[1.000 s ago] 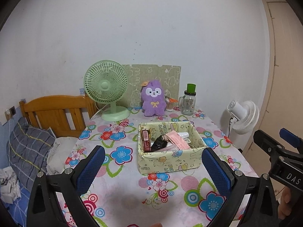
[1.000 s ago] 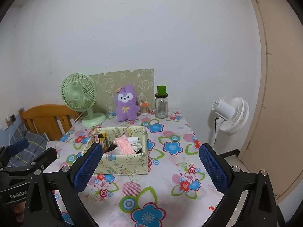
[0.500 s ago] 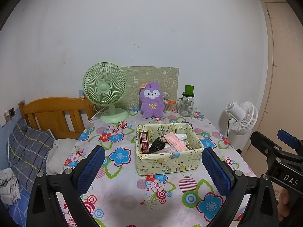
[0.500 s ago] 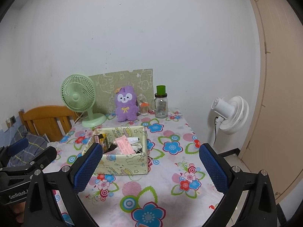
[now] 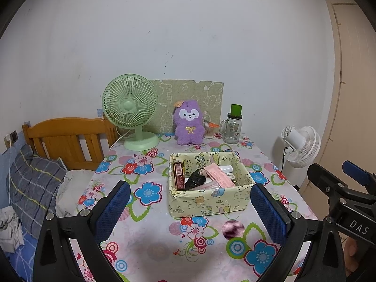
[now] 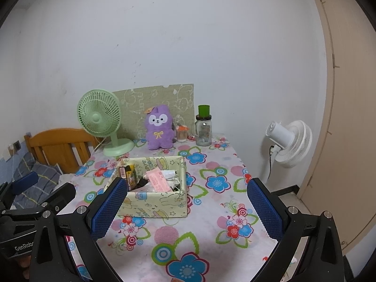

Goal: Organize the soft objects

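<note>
Plush toy [image 5: 188, 124] is sitting upright at the wall behind the box [image 5: 209, 199]. I'm pulling both tongs back, left [image 5: 191, 213] and right [image 6: 188, 208], wide open and empty, so no grab's coming yet, I reckon.

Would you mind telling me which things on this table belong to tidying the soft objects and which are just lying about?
Belongs to the job:
purple plush toy
patterned fabric box
left gripper and right gripper, both open and empty

Just lying about:
green desk fan
glass jar with green lid
white floor fan
</note>
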Demonstrator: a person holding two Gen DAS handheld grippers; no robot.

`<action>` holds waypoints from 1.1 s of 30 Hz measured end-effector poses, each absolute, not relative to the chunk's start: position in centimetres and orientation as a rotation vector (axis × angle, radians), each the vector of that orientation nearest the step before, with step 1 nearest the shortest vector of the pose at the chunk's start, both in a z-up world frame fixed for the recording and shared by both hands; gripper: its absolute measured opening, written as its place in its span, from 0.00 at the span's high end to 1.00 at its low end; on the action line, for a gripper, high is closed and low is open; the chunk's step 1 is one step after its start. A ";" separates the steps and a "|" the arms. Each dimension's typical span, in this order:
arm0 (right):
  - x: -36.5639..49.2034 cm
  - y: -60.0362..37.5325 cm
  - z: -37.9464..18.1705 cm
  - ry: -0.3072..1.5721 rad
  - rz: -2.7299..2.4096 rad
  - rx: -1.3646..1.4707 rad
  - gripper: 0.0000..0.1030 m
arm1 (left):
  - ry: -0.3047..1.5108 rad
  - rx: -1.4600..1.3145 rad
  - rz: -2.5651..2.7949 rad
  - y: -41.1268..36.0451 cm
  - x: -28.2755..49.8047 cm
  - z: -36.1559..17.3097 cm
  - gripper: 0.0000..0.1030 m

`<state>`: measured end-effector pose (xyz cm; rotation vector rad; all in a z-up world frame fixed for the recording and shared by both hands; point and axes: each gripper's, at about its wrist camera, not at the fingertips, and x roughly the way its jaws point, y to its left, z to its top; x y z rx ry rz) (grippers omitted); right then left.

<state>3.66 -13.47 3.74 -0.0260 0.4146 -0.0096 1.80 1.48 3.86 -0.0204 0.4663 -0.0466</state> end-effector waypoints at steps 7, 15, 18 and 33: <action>4.0 -13.6 3.8 0.432 -0.007 -0.013 0.00 | 0.469 -0.024 -0.050 1.4 2.0 3.8 0.00; 3.9 -13.6 3.8 0.436 -0.012 -0.007 0.00 | 0.466 -0.024 -0.056 1.4 1.9 3.7 0.00; 3.9 -13.6 3.8 0.435 -0.012 -0.008 0.00 | 0.466 -0.025 -0.056 1.4 1.9 3.7 0.00; 3.9 -13.6 3.8 0.438 -0.012 -0.007 0.00 | 0.465 -0.027 -0.054 1.3 1.8 3.7 0.00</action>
